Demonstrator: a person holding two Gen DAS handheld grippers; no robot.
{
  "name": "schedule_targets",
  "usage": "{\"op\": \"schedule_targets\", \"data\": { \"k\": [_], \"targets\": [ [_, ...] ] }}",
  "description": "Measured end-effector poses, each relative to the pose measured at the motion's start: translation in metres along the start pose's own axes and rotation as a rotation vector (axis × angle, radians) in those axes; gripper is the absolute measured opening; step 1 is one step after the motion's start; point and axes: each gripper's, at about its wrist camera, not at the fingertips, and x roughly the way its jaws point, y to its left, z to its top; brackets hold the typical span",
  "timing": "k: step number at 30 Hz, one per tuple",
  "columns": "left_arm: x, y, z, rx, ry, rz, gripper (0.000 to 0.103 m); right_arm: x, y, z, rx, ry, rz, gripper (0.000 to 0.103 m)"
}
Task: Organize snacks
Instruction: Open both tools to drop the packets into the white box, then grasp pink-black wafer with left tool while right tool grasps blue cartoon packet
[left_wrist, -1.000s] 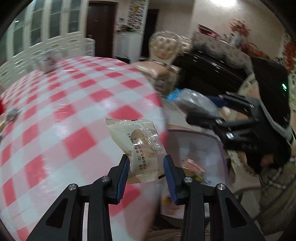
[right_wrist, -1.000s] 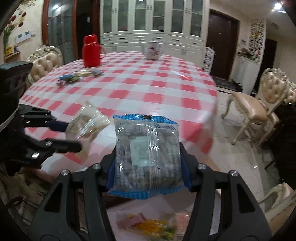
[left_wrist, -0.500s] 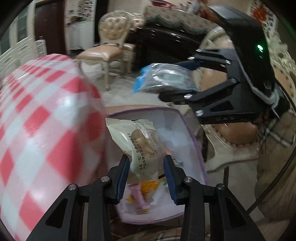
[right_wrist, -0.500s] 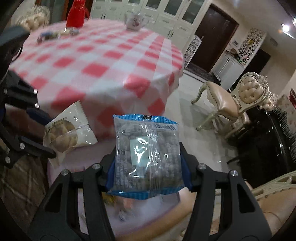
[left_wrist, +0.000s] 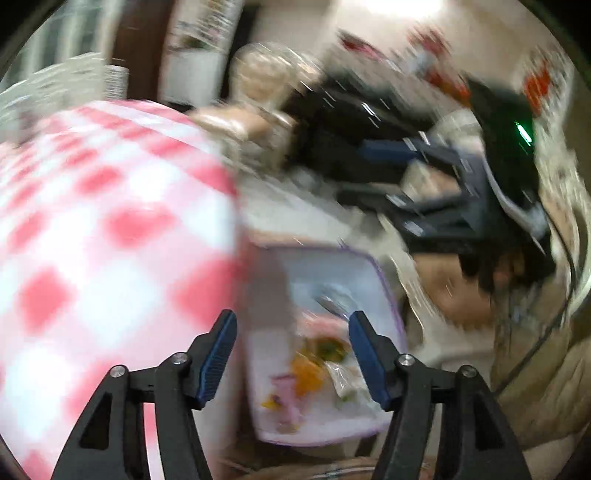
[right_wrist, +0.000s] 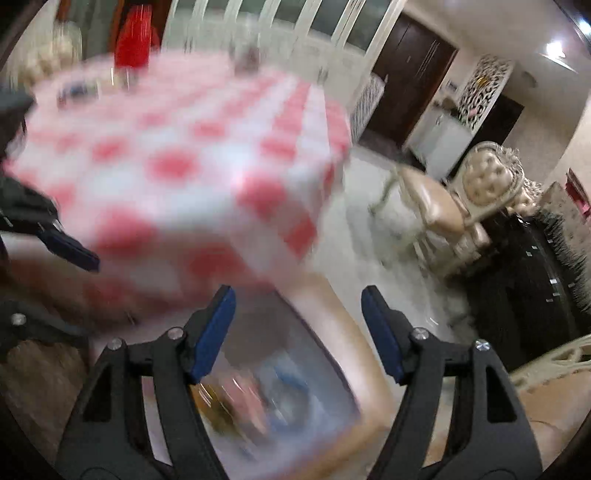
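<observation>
Beside the checked table, both tools, left and right, just opened empty above the blurred snack bin.

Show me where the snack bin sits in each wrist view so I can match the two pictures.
Left wrist: the snack bin, purple-rimmed, sits bottom centre, just beyond the open left gripper, right of the table.
Right wrist: the bin sits bottom centre, under the open right gripper, blurred wrappers inside.
Shared landmark: the red-and-white checked tablecloth, up and left of the bin in both views.
</observation>
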Motion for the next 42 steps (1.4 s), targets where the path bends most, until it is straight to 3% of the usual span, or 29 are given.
{"op": "schedule_targets", "data": {
  "k": [2,5,9,15,19,25,31,33,35,38,42],
  "targets": [
    [-0.027,0.026,0.000,-0.049,-0.066,0.069,0.072,-0.002,0.017,0.025,0.078,-0.115,0.112,0.080],
    [-0.074,0.073,-0.008,-0.130,-0.158,0.209,0.078,0.007,0.055,0.063,0.123,-0.189,0.229,0.081],
    [-0.128,0.143,-0.038,-0.249,-0.198,0.481,0.083,0.034,0.109,0.113,0.141,-0.186,0.330,0.081],
    [-0.189,0.268,-0.088,-0.505,-0.161,0.731,0.083,0.071,0.199,0.169,0.089,-0.136,0.498,0.081],
    [-0.230,0.342,-0.108,-0.722,-0.246,0.797,0.083,0.100,0.253,0.203,0.053,-0.098,0.583,0.081],
    [-0.237,0.403,-0.100,-0.855,-0.251,0.842,0.083,0.137,0.299,0.250,0.119,-0.087,0.638,0.081],
    [-0.204,0.421,-0.066,-0.765,-0.141,0.888,0.083,0.156,0.309,0.261,0.178,-0.076,0.694,0.081],
    [-0.199,0.433,-0.065,-0.768,-0.094,0.939,0.083,0.158,0.313,0.264,0.156,-0.077,0.685,0.081],
    [-0.200,0.445,-0.075,-0.802,-0.068,0.942,0.082,0.165,0.317,0.270,0.145,-0.069,0.689,0.081],
    [-0.213,0.442,-0.084,-0.783,-0.067,0.975,0.068,0.176,0.326,0.287,0.133,-0.058,0.697,0.081],
    [-0.227,0.444,-0.097,-0.778,-0.127,0.893,0.057,0.192,0.357,0.318,0.081,-0.047,0.742,0.081]
  ]
}}
